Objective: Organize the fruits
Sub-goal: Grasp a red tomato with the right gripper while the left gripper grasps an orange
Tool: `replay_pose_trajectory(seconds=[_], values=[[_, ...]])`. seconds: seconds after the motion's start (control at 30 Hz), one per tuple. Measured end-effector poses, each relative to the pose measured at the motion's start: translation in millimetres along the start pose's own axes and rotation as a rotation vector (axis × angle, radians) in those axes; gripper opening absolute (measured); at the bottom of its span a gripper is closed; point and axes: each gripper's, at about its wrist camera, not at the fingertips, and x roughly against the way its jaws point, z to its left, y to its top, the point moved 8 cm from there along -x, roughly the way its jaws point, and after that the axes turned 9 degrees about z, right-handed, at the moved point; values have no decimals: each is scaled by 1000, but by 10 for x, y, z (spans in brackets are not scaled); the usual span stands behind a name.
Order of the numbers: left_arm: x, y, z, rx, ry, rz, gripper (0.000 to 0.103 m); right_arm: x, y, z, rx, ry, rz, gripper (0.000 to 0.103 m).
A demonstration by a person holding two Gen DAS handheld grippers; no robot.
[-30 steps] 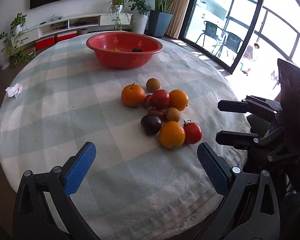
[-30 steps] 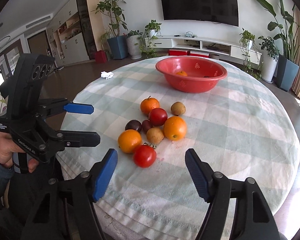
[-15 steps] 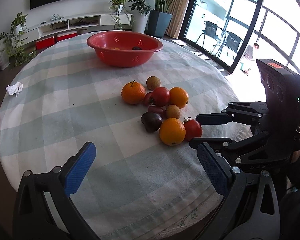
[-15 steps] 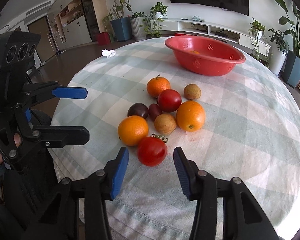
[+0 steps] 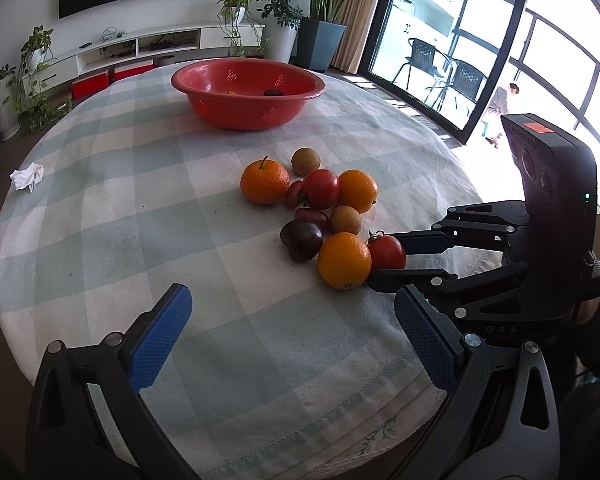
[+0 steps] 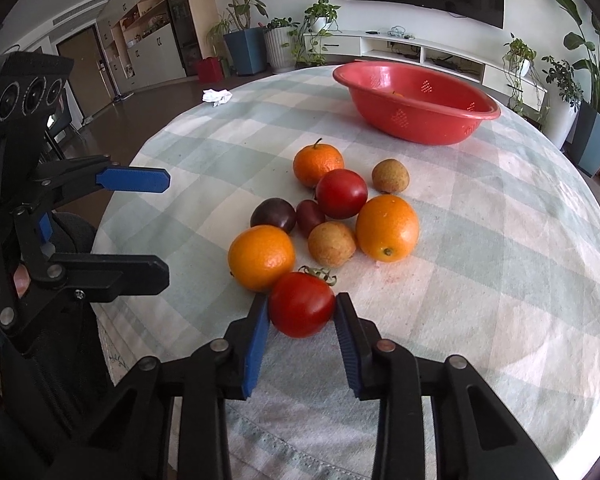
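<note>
Several fruits lie in a loose pile on the checked tablecloth: oranges, tomatoes, a dark plum [image 6: 273, 213] and small brown fruits. The nearest one is a red tomato [image 6: 300, 314] [image 5: 388, 250] beside an orange [image 6: 261, 257]. My right gripper [image 6: 302, 303] [image 5: 385, 259] is closing, and the tomato sits between its blue pads, which touch it on both sides. My left gripper [image 5: 290, 300] [image 6: 164, 226] hangs open over bare cloth in front of the pile, holding nothing. At the far side stands a red bowl [image 5: 248, 116] [image 6: 412, 124] with an orange fruit and a dark one inside.
A crumpled white tissue [image 5: 27, 176] [image 6: 217, 96] lies near the table's left edge. The round table's front rim runs just under both grippers. Beyond it are a TV unit, potted plants and glass doors.
My right gripper came down and forward to the nearest tomato, and its jaws narrowed from wide open until the pads met it. The left gripper stayed where it was.
</note>
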Motion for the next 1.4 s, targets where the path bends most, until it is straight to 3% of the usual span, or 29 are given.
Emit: replay_pose_trajectory(seconds=[0.33, 0.53, 0.6, 0.73, 0.83, 0.93, 1.1, 1.4], values=[[-120, 31, -138, -12, -3, 15, 103, 154, -19, -94, -39, 4, -31, 36], [-249, 132, -276, -2, -8, 16, 102, 333, -77, -394, -154, -22, -58, 36], [-290, 162, -315, -4, 3, 21, 97, 379, -85, -467, -186, -18, -69, 36], [-394, 208, -322, 15, 21, 37, 77, 438, -88, -505, -198, -13, -91, 36], [-449, 218, -327, 22, 42, 45, 74, 443, -85, -503, -199, -8, -98, 36], [-495, 233, -325, 30, 59, 49, 53, 455, -92, -508, -202, -6, -104, 36], [-531, 233, -286, 33, 93, 50, 50, 477, -97, -518, -207, 0, -112, 36], [-535, 159, -303, 45, 83, 63, 50, 505, -100, -518, -204, 0, -119, 36]])
